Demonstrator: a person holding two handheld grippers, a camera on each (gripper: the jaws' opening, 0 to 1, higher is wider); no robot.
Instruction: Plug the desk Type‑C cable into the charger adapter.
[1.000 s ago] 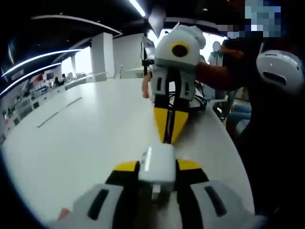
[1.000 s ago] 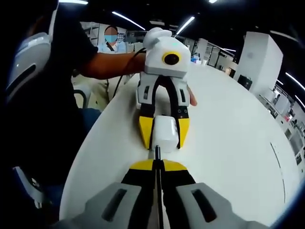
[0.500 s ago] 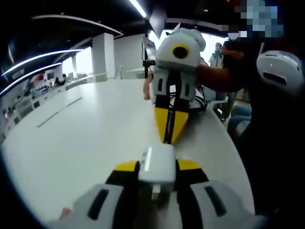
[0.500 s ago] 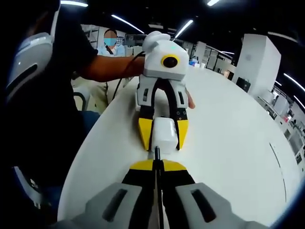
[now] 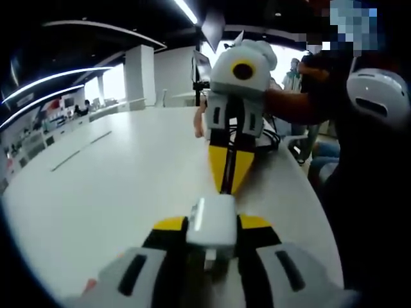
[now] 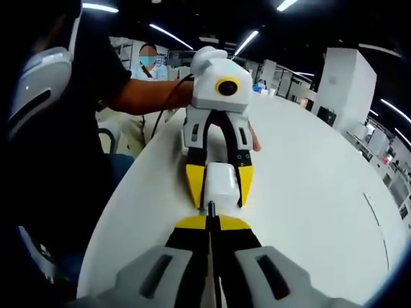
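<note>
The charger adapter (image 5: 211,221), a white block, sits clamped between the yellow-tipped jaws of the left gripper (image 5: 212,226), flush against both inner faces. In the right gripper view the same adapter (image 6: 219,183) lies dead ahead of the right gripper (image 6: 212,217), just beyond its jaw tips, held by the facing tool.

The right gripper's jaws are pressed together on a thin dark line, taken to be the Type‑C cable (image 6: 211,206); its plug end pokes out past the tips and points at the near face of the adapter. Whether the plug is touching the port or a hair short cannot be told (the port itself is too small to make out).

Progress, as a judgement: both parts are picked up and lined up nose to nose; the insertion itself looks not yet finished. What is left is the final push along the common axis, keeping the plug square to the port.

From the left gripper view the right gripper (image 5: 230,172) comes in head-on, cable (image 5: 228,160) running along its closed jaws.

Below both tools spreads a white table (image 6: 308,192). No containers visible.
</note>
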